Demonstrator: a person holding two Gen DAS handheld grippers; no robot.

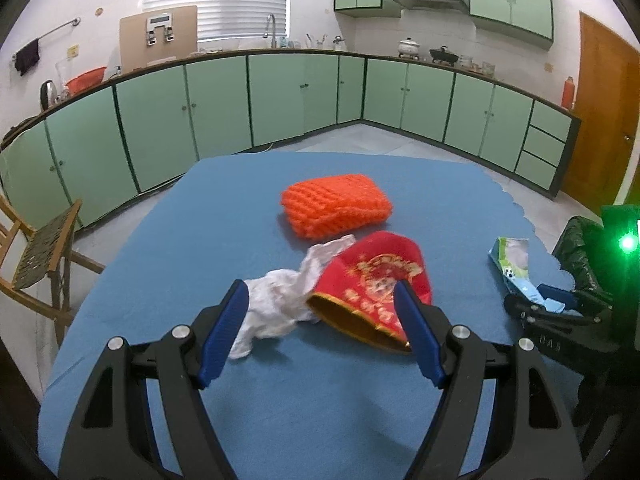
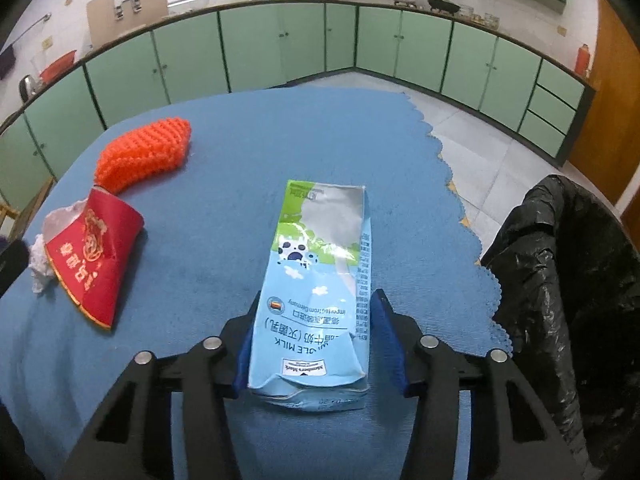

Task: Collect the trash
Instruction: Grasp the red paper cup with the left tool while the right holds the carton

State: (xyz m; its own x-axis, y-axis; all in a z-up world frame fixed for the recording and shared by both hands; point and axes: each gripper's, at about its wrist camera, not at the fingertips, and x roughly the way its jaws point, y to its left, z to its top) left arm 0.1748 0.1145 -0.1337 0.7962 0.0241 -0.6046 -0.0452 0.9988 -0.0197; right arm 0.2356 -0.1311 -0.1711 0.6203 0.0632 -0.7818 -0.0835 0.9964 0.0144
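Four pieces of trash are on the blue tablecloth (image 2: 224,152): milk carton (image 2: 316,280), red paper cup (image 1: 372,292), crumpled white tissue (image 1: 280,300), orange foam net (image 1: 336,208). My right gripper (image 2: 314,344) has its blue pads on either side of the flattened carton near its bottom end; the pads look pressed to the carton's side edges, so I read it as clamped on the carton, though whether the carton is lifted or lying on the cloth I cannot tell. Carton's long axis runs straight ahead along my fingers, torn top pointing away from me. Bin lined with a black trash bag (image 2: 560,280) stands just off the table's right edge, close beside the right gripper and to its right; judged next move is a short swing right over the bag rim, then release. My left gripper (image 1: 320,320) hovers low with fingers spread wide apart, holding nothing. The cup lies on its side, mouth toward me, touching the right pad's inner face or just behind it; cannot tell which. Tissue lies against the cup's left side, between the fingers and nearer the left one. Net is further ahead, apart from both. Left hand is nearer cup and tissue; right is nearer the bag.
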